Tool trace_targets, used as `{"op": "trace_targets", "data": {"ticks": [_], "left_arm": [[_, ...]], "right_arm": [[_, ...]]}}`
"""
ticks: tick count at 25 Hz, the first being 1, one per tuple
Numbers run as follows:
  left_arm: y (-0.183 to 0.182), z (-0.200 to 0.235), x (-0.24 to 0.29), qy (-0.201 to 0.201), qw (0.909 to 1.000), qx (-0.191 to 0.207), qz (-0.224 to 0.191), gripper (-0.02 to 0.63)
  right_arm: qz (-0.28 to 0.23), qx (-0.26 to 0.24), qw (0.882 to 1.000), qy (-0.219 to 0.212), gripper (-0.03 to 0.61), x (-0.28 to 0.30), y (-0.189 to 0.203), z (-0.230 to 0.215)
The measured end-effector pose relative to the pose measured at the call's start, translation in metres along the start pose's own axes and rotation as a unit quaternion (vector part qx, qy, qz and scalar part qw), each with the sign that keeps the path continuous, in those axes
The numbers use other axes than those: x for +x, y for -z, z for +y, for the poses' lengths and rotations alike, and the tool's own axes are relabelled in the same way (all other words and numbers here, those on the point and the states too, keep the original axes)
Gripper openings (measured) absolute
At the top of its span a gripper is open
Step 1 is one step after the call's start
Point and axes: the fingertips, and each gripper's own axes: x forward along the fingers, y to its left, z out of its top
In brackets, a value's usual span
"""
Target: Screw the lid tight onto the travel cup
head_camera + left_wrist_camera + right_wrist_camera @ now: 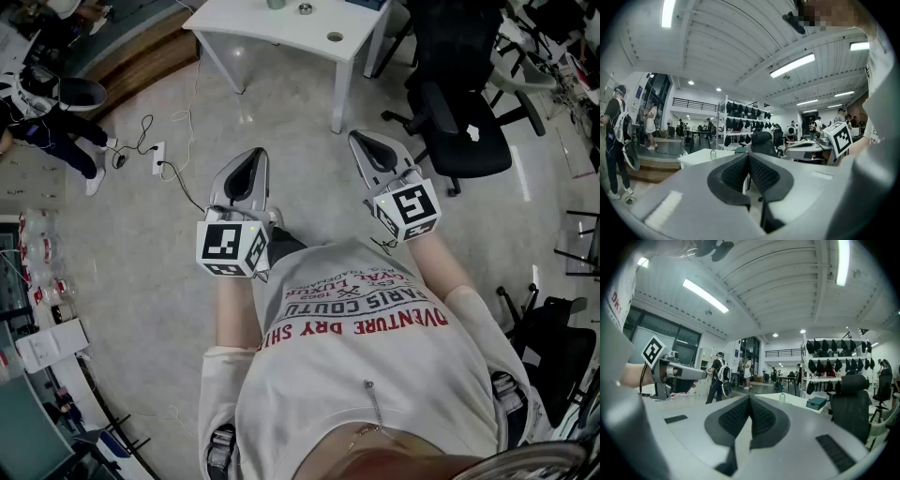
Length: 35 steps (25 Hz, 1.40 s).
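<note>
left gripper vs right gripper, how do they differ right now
The left gripper points almost straight ahead; the right gripper angles inward toward it. The right gripper sits nearer the white table; the left gripper is farther back. Both are shut, empty and level.

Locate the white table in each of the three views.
Head view: the white table is at the top edge, near the centre.
Left gripper view: the table sits left of centre, a little below mid-height.
Right gripper view: the table sits right of centre, a little below mid-height.
Shared landmark: the black office chair, to the table's right in every view.
</note>
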Motion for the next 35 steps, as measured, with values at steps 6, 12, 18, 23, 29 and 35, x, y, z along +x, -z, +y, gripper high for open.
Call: {"op": "trace_targets", "data": {"ticks": [6,12,18,23,29,35], "left_arm": [[0.001,0.009,0.002,-0.004,0.9999,-0.011,-0.001,0.011],[0.008,0.015,0.012,0.002,0.9997,-0.023,0.007,0.011],[0.017,0.026,0.030,0.010,0.9992,-0.033,0.022,0.011],[0.022,0.053,0.047,0.015,0.9989,-0.033,0.029,0.011],[0.037,0.133,0.086,0.027,0.9980,-0.046,0.033,0.011],[0.024,0.246,0.150,0.071,0.9958,-0.047,0.034,0.012]], "right_arm": [[0.001,0.001,1.000,-0.002,0.008,0.009,0.000,-0.001],[0.008,0.016,1.000,0.007,0.008,0.020,0.008,-0.010],[0.019,0.035,0.999,0.022,0.008,0.035,0.019,-0.025],[0.023,0.043,0.999,0.021,0.008,0.068,0.022,-0.034],[0.042,0.037,0.998,0.035,0.008,0.153,0.027,-0.040],[0.062,0.036,0.995,0.072,0.008,0.269,0.014,-0.056]]}}
